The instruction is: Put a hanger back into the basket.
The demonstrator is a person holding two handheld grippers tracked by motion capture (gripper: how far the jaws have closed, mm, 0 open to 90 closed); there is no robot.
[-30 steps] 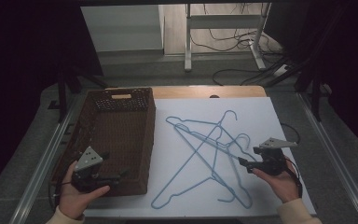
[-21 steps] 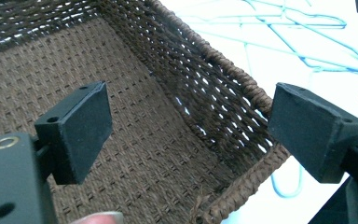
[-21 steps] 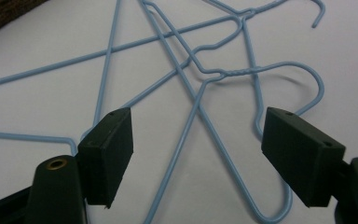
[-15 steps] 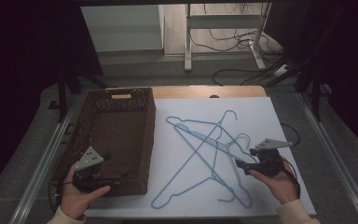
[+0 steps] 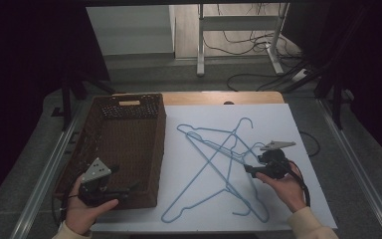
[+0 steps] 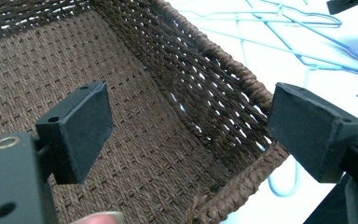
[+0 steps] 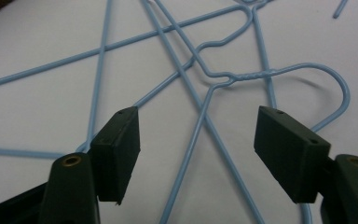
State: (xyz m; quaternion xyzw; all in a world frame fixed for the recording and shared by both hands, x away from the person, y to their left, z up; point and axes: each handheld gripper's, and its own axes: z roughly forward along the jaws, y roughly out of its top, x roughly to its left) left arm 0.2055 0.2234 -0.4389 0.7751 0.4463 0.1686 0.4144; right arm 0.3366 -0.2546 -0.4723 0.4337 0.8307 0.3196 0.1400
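Light blue wire hangers (image 5: 214,149) lie crossed over one another on a white sheet (image 5: 283,124). My right gripper (image 5: 248,169) hovers low at their right side, pointing left. Its jaws have just been closing a little but stand open (image 7: 196,140); a hanger's shoulder wire (image 7: 200,126) runs between them untouched, and the twisted neck and hook (image 7: 261,73) lie just ahead. A brown wicker basket (image 5: 160,144) sits to the left. My left gripper (image 5: 129,191) rests at its near right corner, open (image 6: 191,121), looking at the basket's wall (image 6: 223,93).
The basket's inside (image 6: 135,140) holds nothing. Bare wooden tabletop (image 5: 204,98) shows beyond the sheet. Metal rails (image 5: 49,169) run along both sides of the table. Desk legs and cables (image 5: 258,55) stand on the floor behind.
My right gripper has slid left, closer over the hangers' crossing wires. The left hand and the basket have stayed put.
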